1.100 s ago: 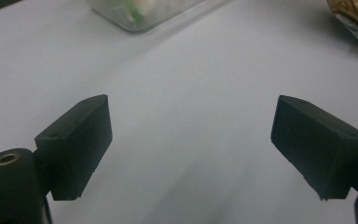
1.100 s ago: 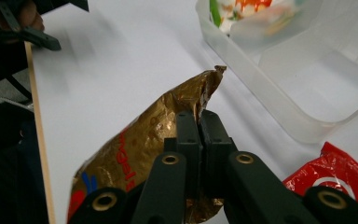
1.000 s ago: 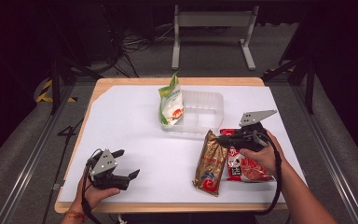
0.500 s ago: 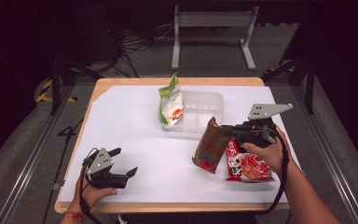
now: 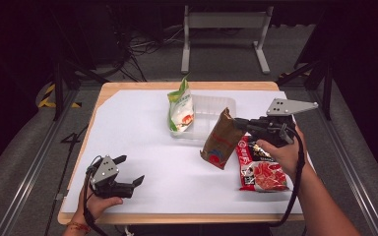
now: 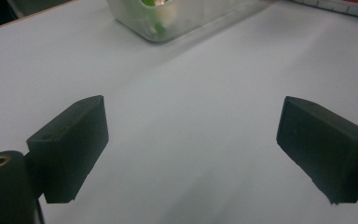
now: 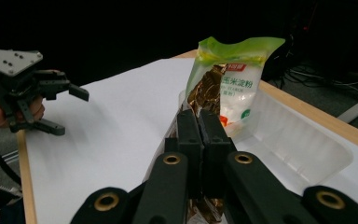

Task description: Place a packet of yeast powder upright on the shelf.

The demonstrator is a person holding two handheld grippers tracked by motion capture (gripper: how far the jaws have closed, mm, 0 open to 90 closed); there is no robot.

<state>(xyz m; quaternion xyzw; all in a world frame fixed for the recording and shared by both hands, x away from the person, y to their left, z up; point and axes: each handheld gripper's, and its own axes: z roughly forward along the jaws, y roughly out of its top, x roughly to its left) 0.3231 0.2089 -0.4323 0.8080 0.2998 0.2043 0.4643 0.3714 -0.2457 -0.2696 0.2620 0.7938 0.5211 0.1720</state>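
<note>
The right gripper [image 5: 236, 123] pinches the brown packet [image 5: 218, 140] by its top edge, so it hangs free just before the clear tray [image 5: 226, 105], while the left gripper [image 5: 130, 171] rests wide open and empty.

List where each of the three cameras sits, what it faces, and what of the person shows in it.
High view: above the person's side, looking forward and down on the table; both forearms and hands show, the right gripper lifting the brown bag.
Left gripper view: rides the left gripper, low over the white sheet; its open jaws show.
Right gripper view: rides the right gripper, jaws shut on the brown bag.
Shared: all show the clear tray.
</note>
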